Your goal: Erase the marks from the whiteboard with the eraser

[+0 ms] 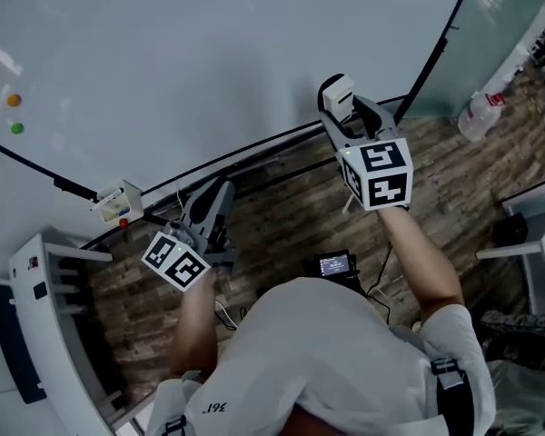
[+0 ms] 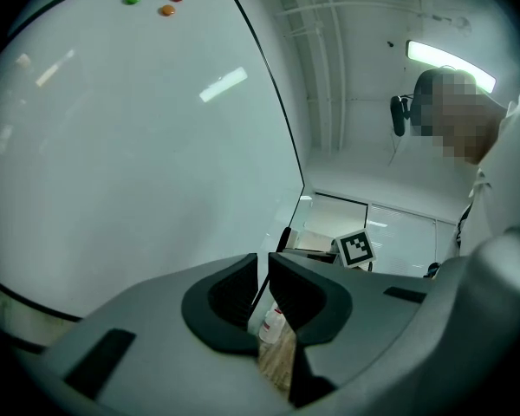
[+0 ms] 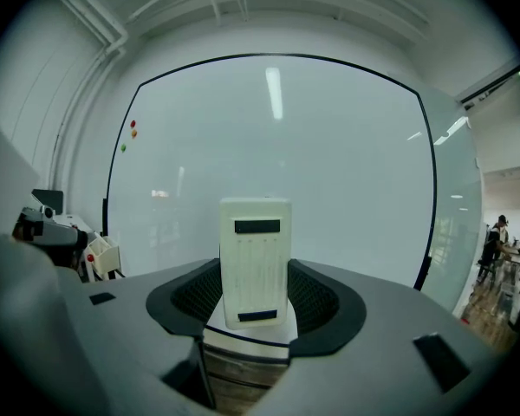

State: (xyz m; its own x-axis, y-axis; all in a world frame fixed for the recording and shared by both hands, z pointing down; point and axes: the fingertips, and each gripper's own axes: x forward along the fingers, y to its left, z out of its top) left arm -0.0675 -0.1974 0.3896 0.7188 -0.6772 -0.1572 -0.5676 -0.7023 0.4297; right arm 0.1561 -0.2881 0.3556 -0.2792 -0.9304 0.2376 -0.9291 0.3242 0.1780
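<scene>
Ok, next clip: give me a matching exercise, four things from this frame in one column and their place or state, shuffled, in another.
1. eraser
2. left gripper
3. magnets
4. bottle

A. on the wooden floor by the glass wall
B. clamped in the right gripper
C. on the whiteboard, far left
D. jaws nearly together, nothing held

Pairs: 1-B, 2-D, 3-C, 4-A

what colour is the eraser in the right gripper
The eraser is off-white with two dark strips; clearest in the right gripper view.
</scene>
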